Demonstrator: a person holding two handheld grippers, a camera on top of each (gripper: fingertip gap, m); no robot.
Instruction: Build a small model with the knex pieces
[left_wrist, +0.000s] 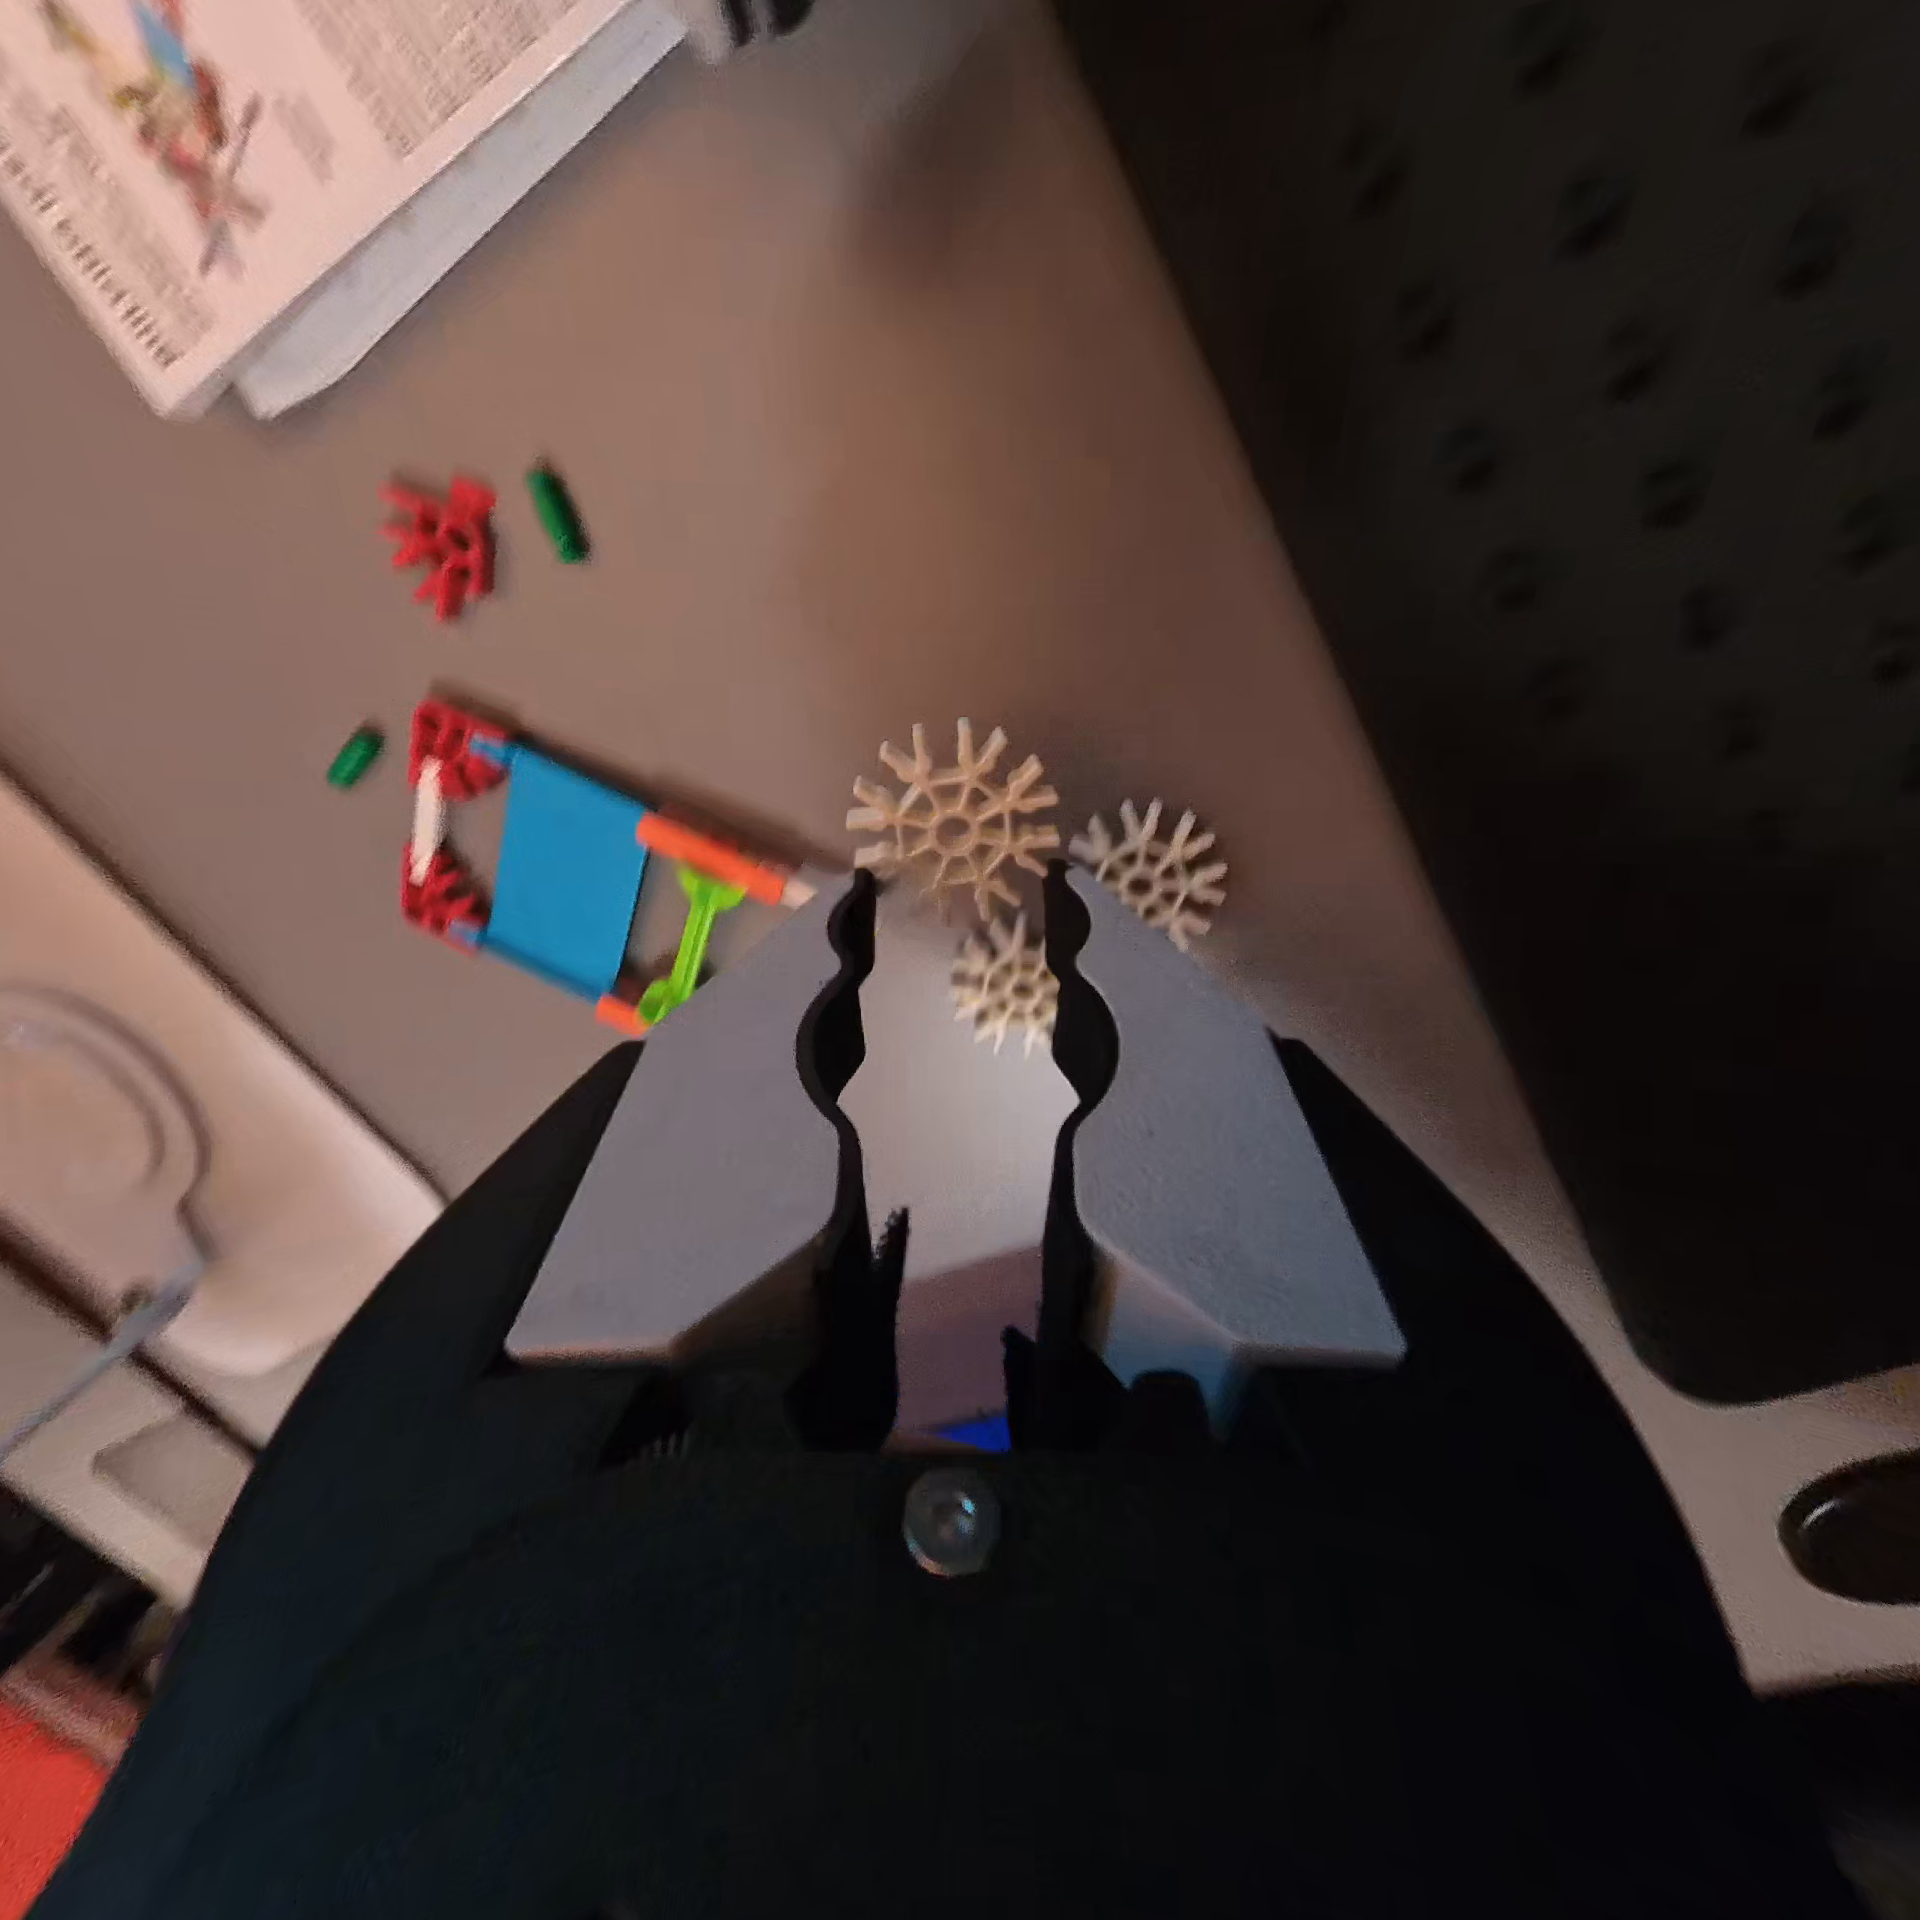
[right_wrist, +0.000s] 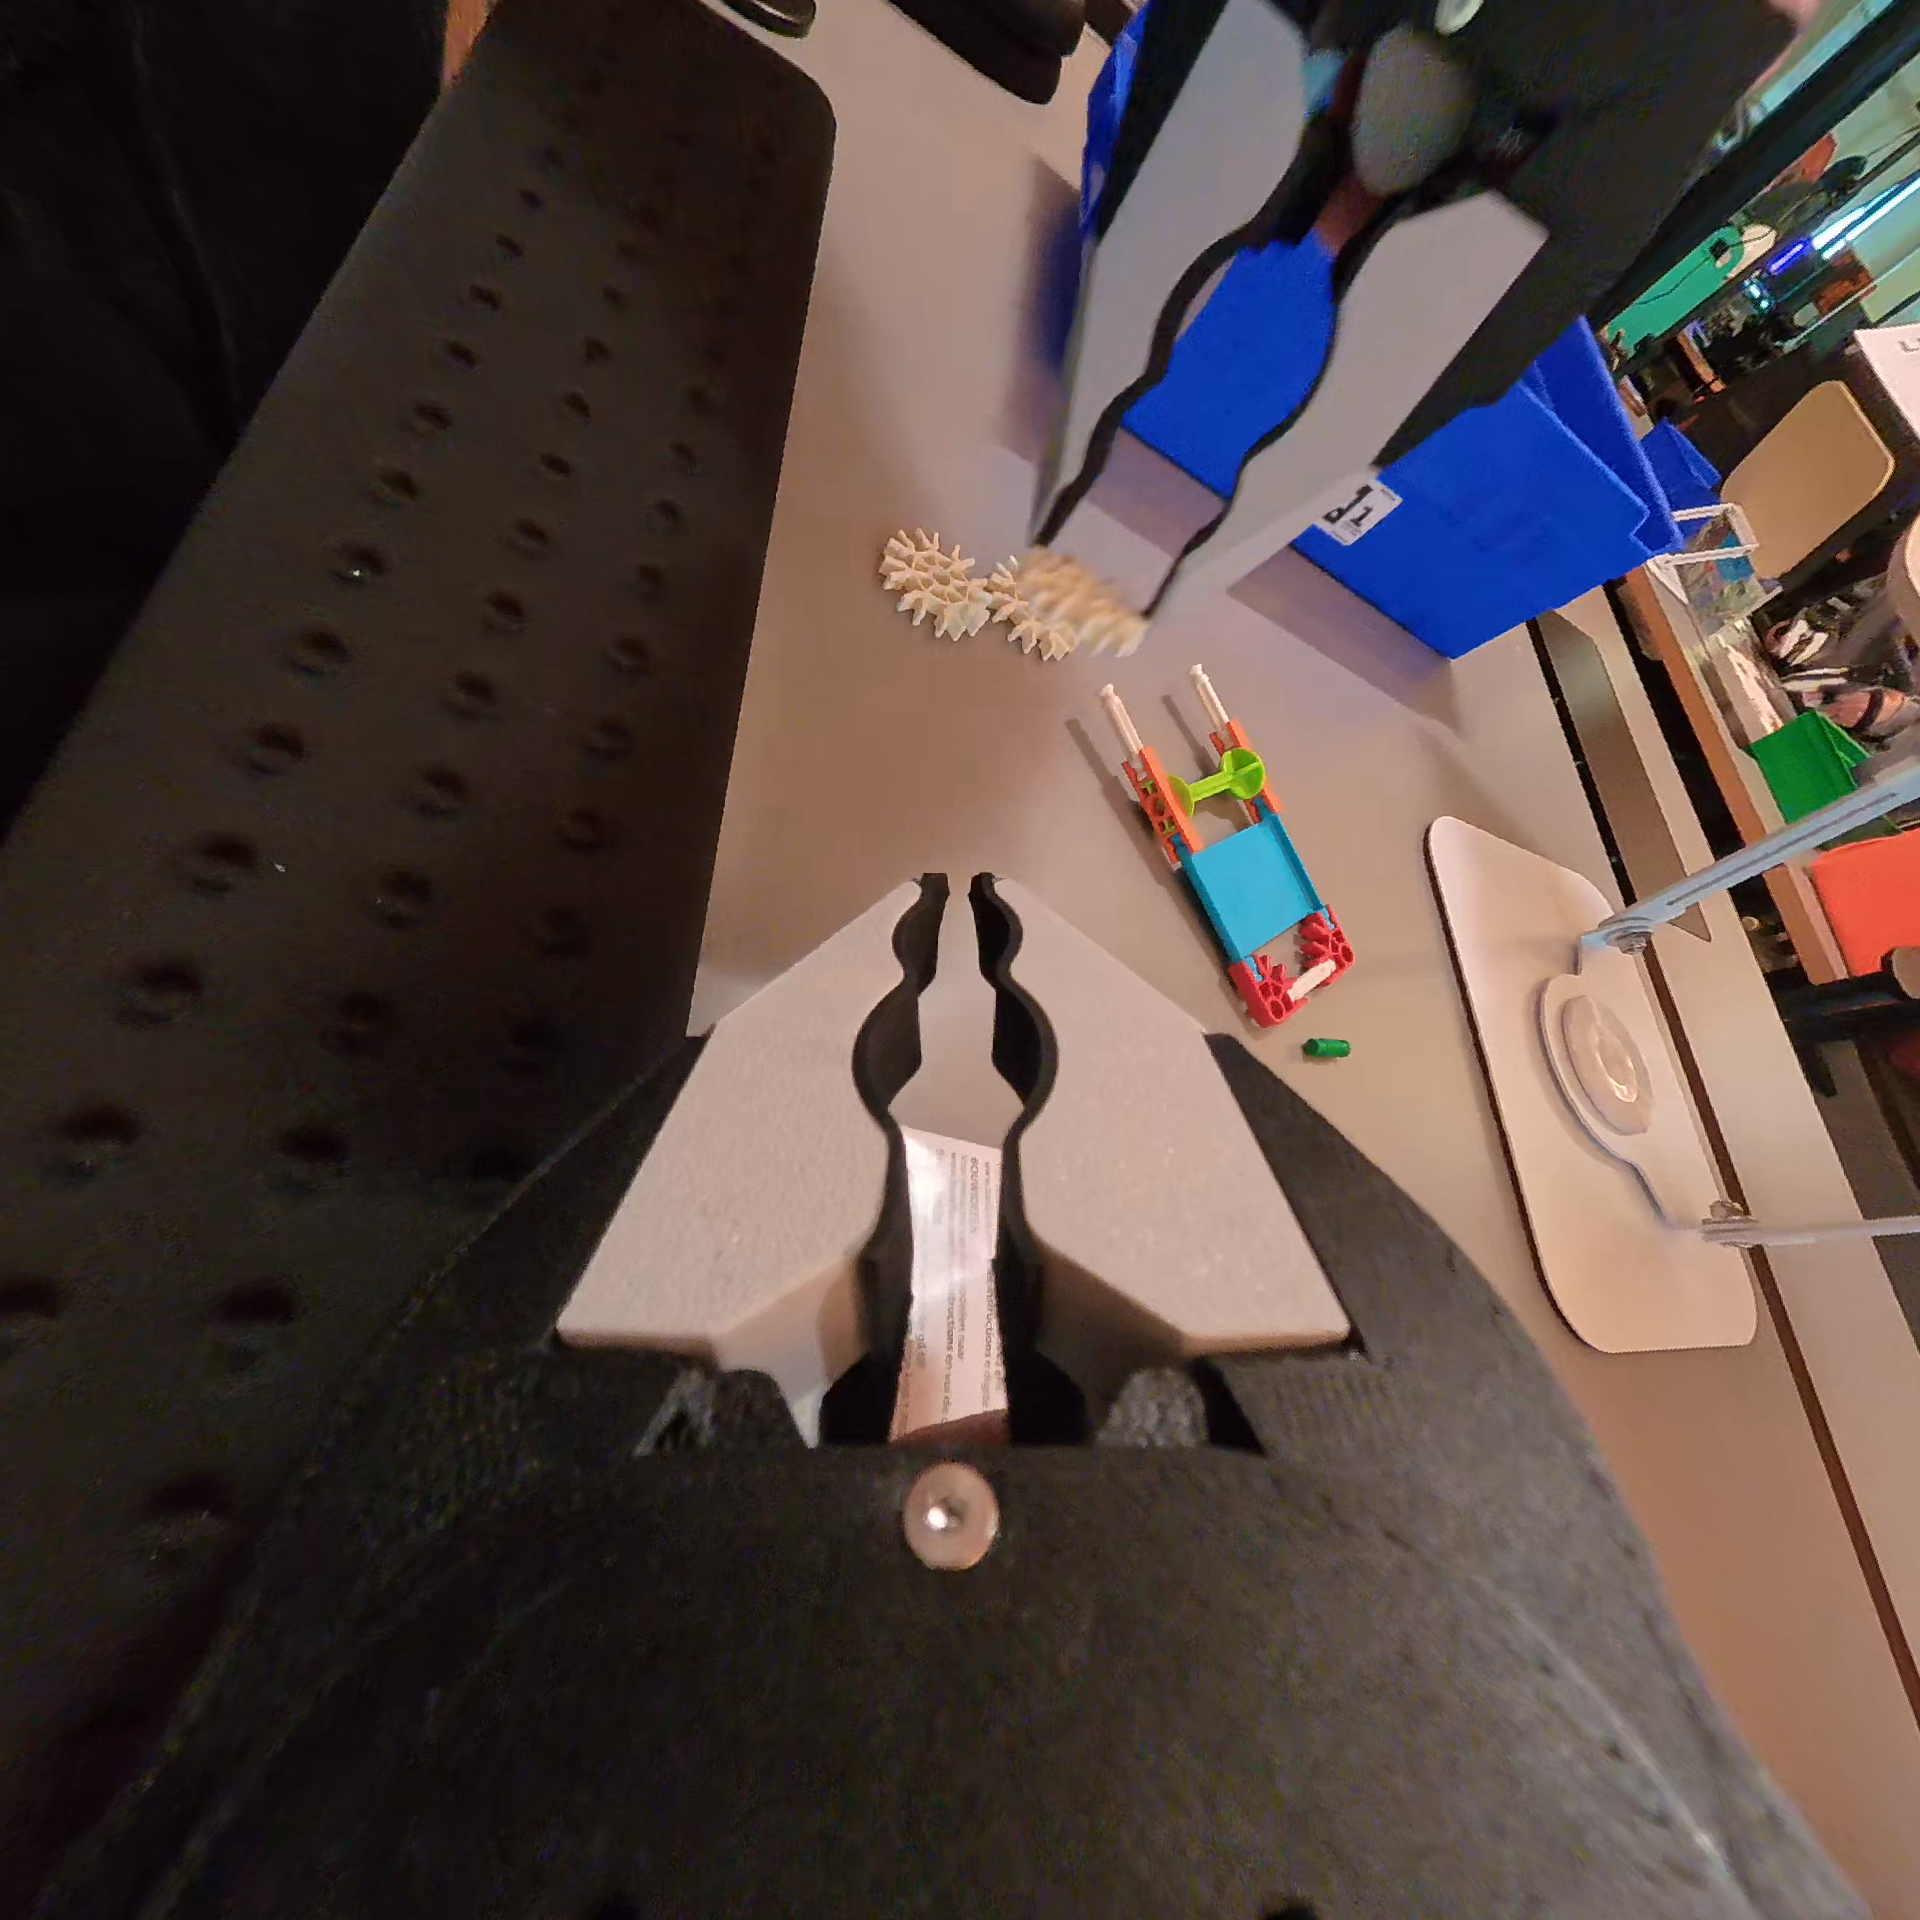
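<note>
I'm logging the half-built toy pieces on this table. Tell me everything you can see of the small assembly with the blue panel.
The small assembly lies flat on the grey table, apart from both tongs. It looks like plastic: a blue panel in the middle, red fan-shaped connectors at one end joined by a short white rod, orange connectors at the other end with a lime-green spool-like piece between them, and two white rods sticking out beyond. A loose green peg lies near the red end, not touching.
</note>
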